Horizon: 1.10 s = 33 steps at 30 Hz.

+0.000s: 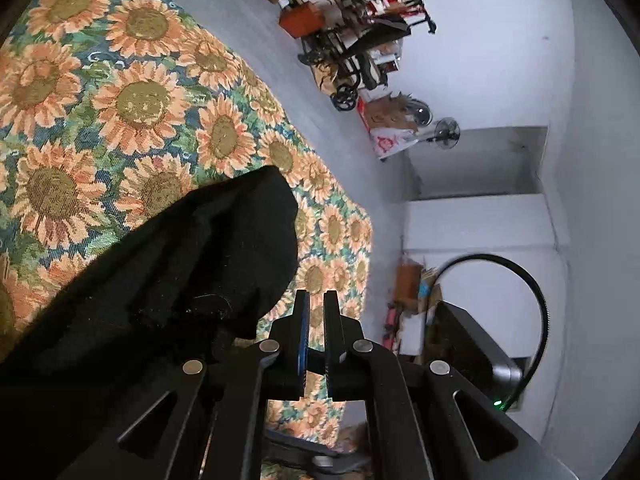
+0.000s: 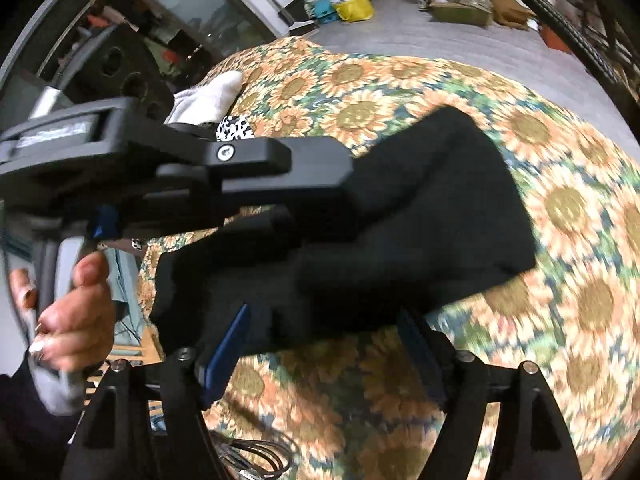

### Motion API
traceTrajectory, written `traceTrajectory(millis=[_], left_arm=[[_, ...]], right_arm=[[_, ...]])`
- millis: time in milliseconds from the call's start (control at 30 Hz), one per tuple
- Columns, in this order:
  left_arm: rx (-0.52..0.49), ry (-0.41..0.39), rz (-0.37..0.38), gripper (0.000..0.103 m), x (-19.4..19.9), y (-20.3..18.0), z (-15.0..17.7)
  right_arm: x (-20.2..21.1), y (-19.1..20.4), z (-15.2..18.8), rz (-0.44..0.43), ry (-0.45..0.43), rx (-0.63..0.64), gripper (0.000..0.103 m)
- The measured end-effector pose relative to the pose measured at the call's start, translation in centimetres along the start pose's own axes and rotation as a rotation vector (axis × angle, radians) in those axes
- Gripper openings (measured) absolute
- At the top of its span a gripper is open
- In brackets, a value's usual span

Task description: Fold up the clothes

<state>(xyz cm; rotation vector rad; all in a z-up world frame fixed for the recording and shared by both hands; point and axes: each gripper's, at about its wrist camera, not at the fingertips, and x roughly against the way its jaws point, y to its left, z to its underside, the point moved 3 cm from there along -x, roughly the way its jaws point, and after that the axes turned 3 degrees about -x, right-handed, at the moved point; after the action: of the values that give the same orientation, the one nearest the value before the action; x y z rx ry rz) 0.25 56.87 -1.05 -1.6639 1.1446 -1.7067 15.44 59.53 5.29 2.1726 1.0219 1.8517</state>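
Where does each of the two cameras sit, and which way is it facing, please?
Left wrist: on the left gripper, looking along its shut fingers across the sunflower cloth toward a cluttered wall; black garment beside them.
Right wrist: on the right gripper, fingers open, looking down on the garment; the left gripper and the hand holding it show.
Shared: garment, cloth.

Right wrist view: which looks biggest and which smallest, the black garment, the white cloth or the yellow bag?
1. black garment, by far the largest, though it lies nearest the camera.
2 and 3. white cloth and yellow bag look much alike; the bag sits farther off on the floor, so I would not rank them.
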Motion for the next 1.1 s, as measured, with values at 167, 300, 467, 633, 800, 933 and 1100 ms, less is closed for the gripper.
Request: traceTrajectory(millis=[167,300,467,633,800,933,1100], left_arm=[[0.086,-0.011,-0.141,0.005,-0.4,2.8,-0.2],[0.176,-0.047,-0.101,0.005,0.4,4.4,-0.1],[0.181,-0.047,0.028,0.005,1.5,2.7,-0.1],[0.151,0.027,-0.016,0.005,0.3,2.0,-0.5],[0.21,0.001,-0.176,0.005,-0.6,4.9,-1.1],[0.242,-0.041,-0.205,0.005,0.8,6.5,-1.5],[0.201,-0.025,-0.239,0.005,1.0,6.1,-1.9]], right_arm=[[3.1,-3.2,-0.5,0.052,-0.082,-0.087,0.043],[3.7,-4.6,-2.7,0.113,-0.131,-0.114,0.04],[1.4,-3.8,-5.2,0.095,-0.136,-0.112,0.04],[-1.9,-3.4,-5.7,0.104,-0.101,-0.109,0.039],[-2.9,-3.3,-3.6,0.148,-0.017,-0.047,0.032],[-3.0,-3.2,-2.1,0.194,0.071,0.03,0.025],[-2.1,-2.8,-1.9,0.181,0.083,0.042,0.028]])
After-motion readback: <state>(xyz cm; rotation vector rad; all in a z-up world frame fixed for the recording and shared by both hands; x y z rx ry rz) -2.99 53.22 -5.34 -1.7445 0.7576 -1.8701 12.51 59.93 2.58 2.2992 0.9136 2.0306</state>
